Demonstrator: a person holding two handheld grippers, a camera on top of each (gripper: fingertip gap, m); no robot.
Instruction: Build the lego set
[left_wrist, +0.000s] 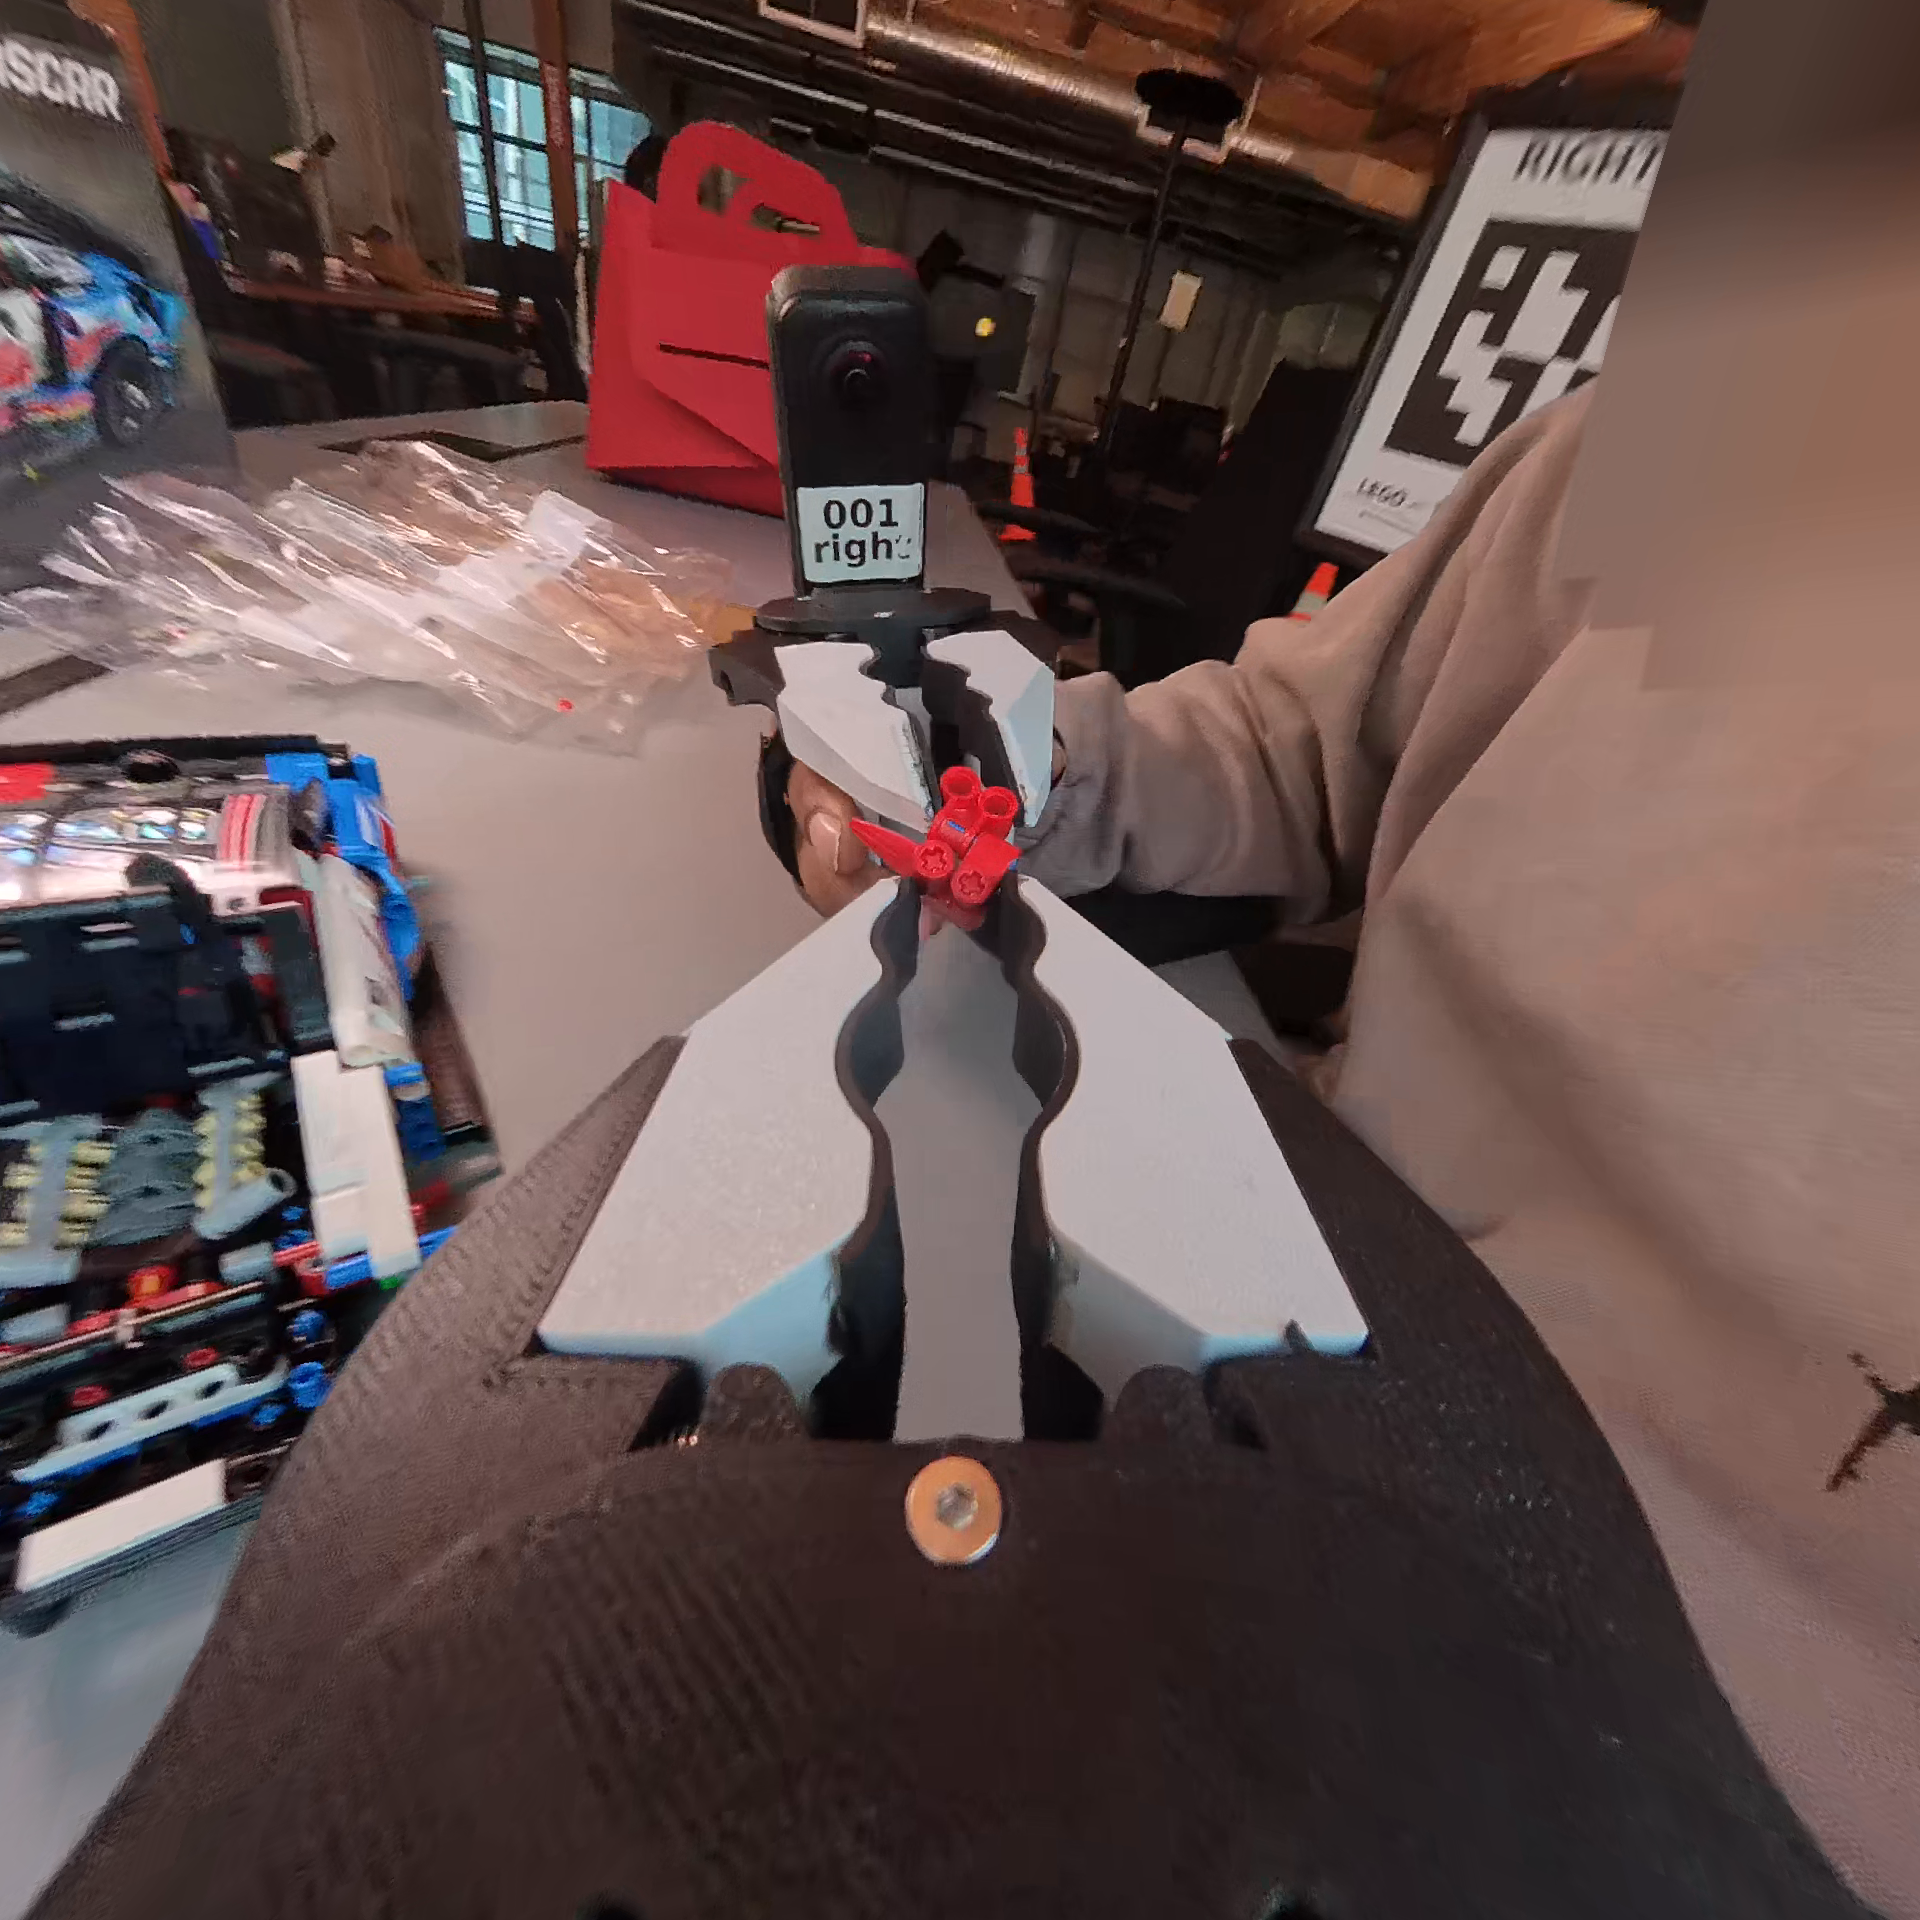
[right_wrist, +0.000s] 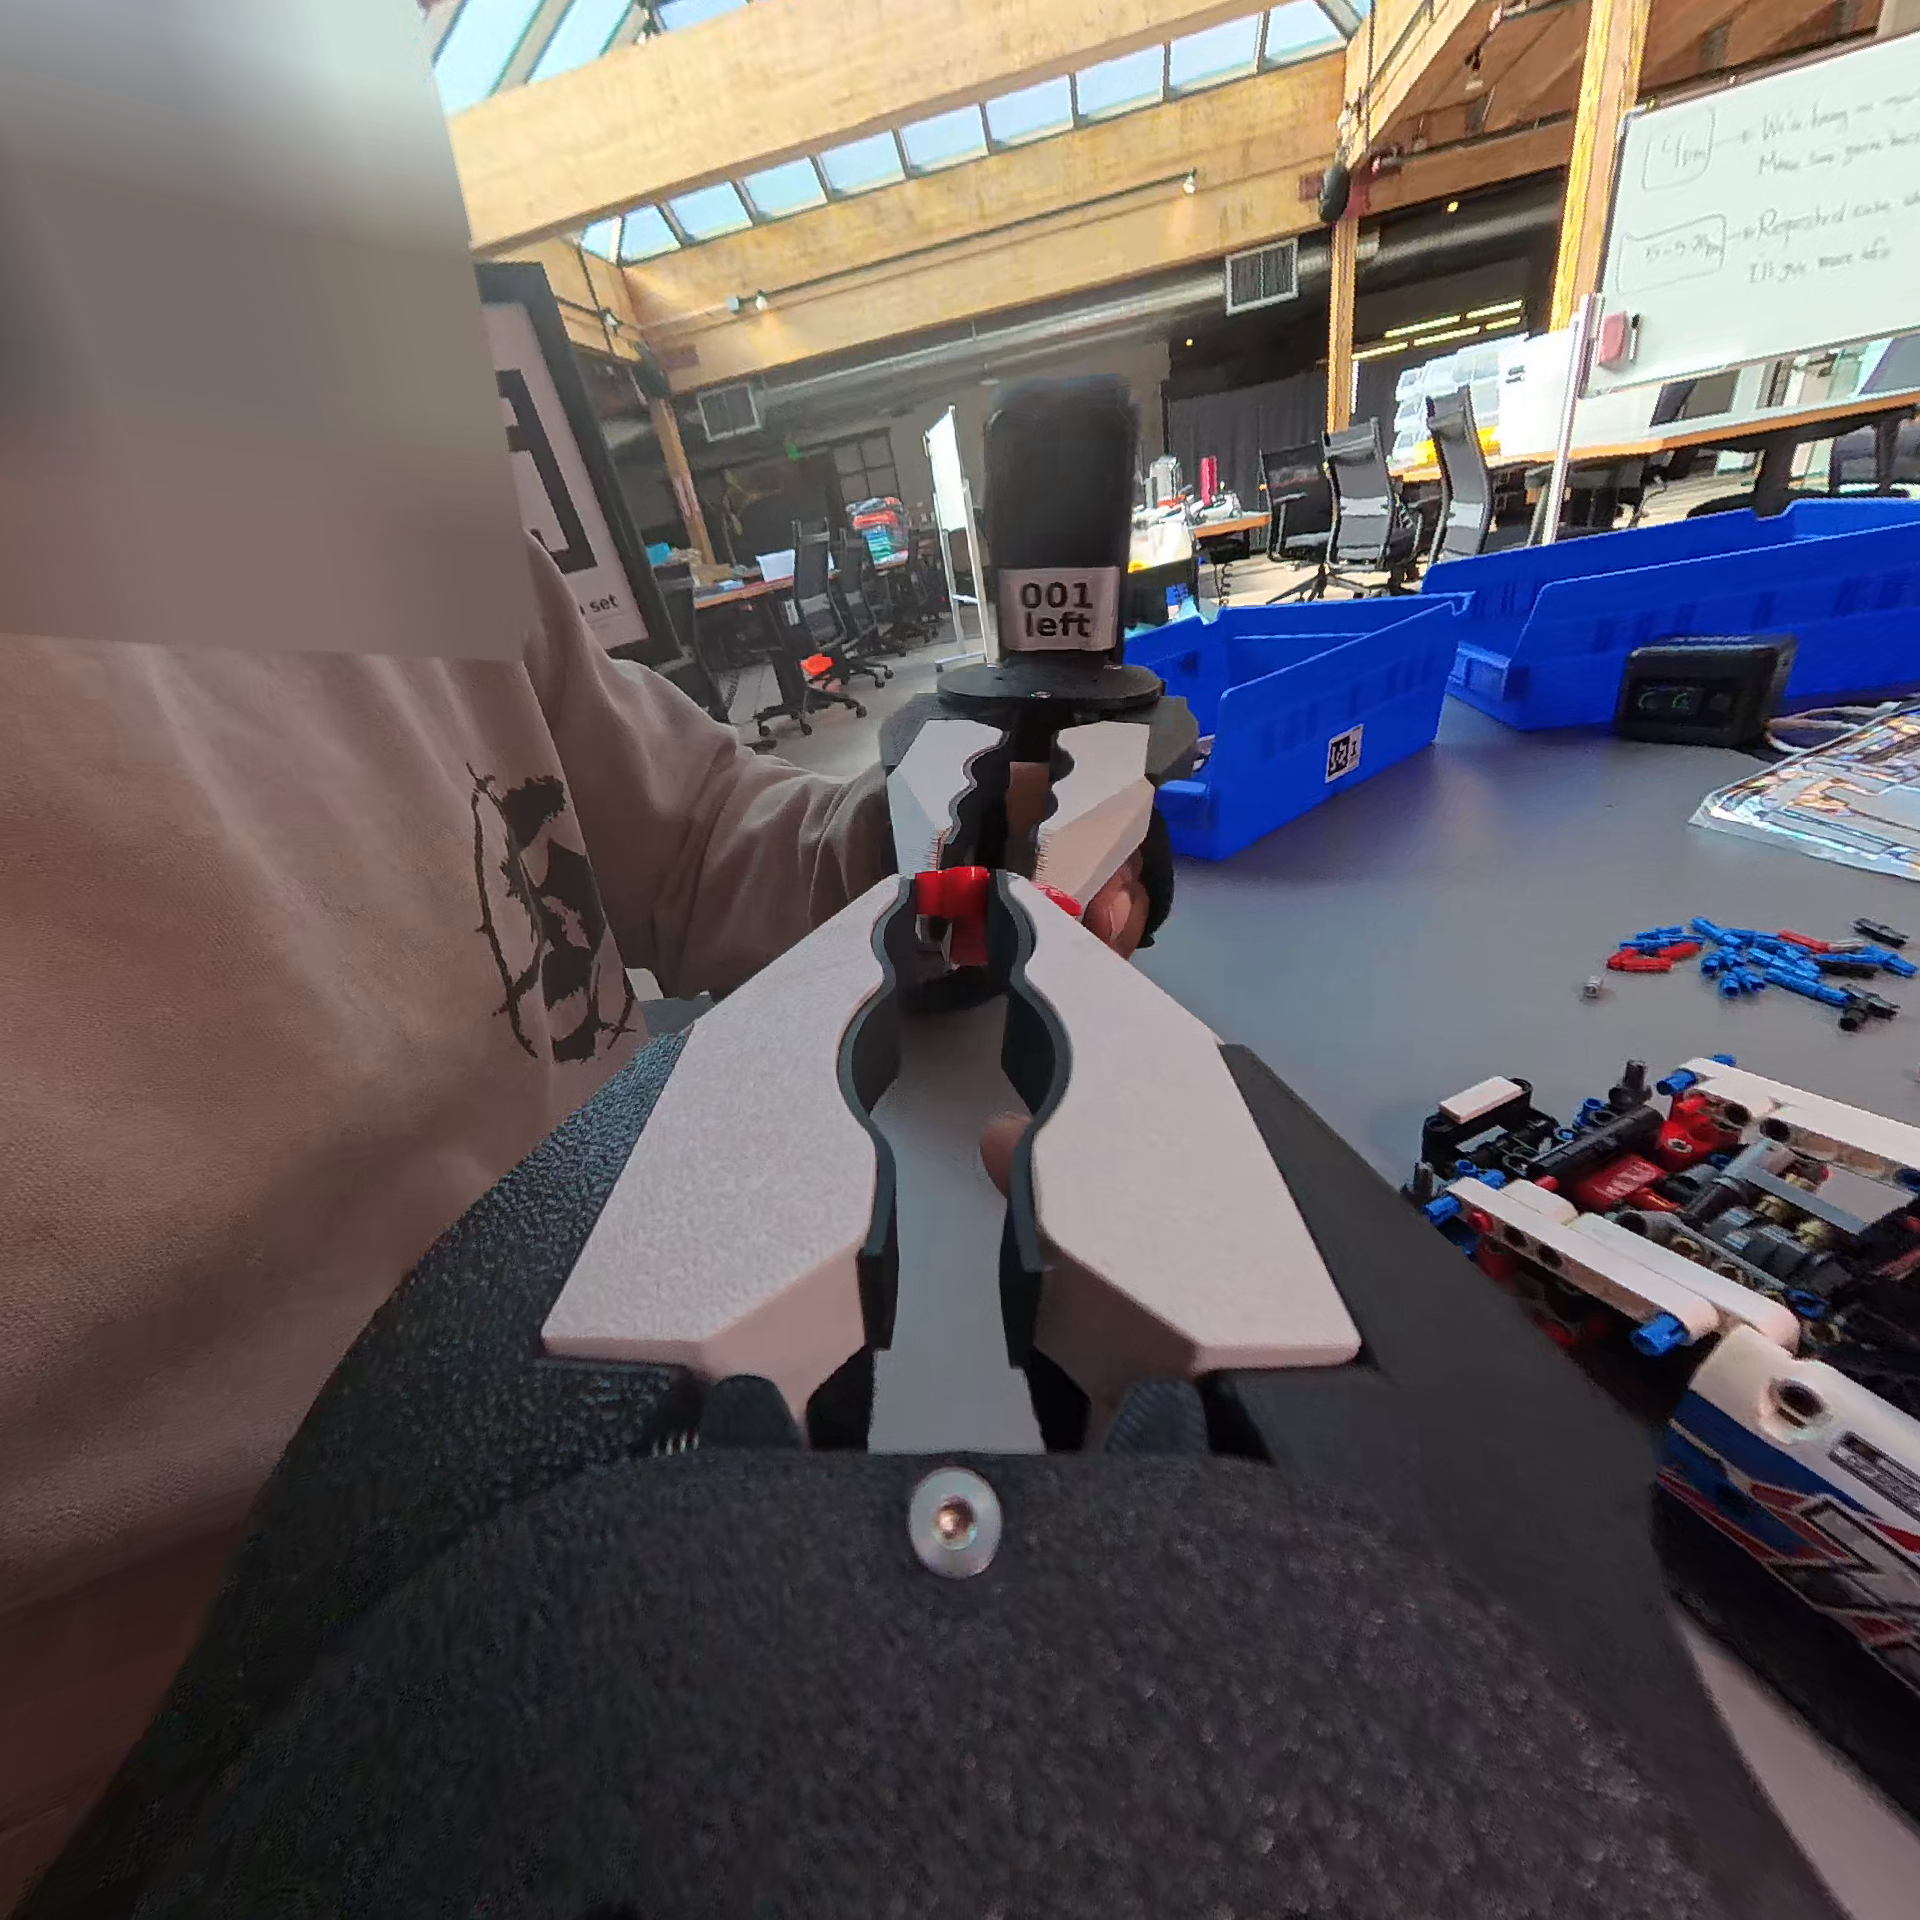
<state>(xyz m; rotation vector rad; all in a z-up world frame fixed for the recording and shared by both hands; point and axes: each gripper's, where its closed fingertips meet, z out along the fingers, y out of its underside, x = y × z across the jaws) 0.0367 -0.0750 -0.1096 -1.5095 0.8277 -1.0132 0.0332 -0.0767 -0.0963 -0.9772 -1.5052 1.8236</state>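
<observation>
A small red lego assembly (left_wrist: 966, 844) of connector pieces with a pointed red part is held in the air between the two grippers, which face each other tip to tip. My left gripper (left_wrist: 956, 902) is shut on its lower end. My right gripper (left_wrist: 975, 795) grips its upper end from the far side. In the right wrist view the right gripper (right_wrist: 951, 899) is shut on the red assembly (right_wrist: 951, 920), with the left gripper (right_wrist: 1003, 857) just beyond it. The partly built lego car (left_wrist: 187, 1091) lies on the grey table, also in the right wrist view (right_wrist: 1714, 1247).
Loose blue and red pins (right_wrist: 1766, 961) lie beyond the car. Blue bins (right_wrist: 1299, 707), a black device (right_wrist: 1704, 691) and a sticker sheet (right_wrist: 1829, 790) stand farther back. Empty plastic bags (left_wrist: 364, 582), a red paper bag (left_wrist: 707, 343) and the set's box (left_wrist: 73, 260) are on the table. A person in a beige sweatshirt (left_wrist: 1558, 935) is close by. My two grippers' fingertips are within a few centimetres of each other.
</observation>
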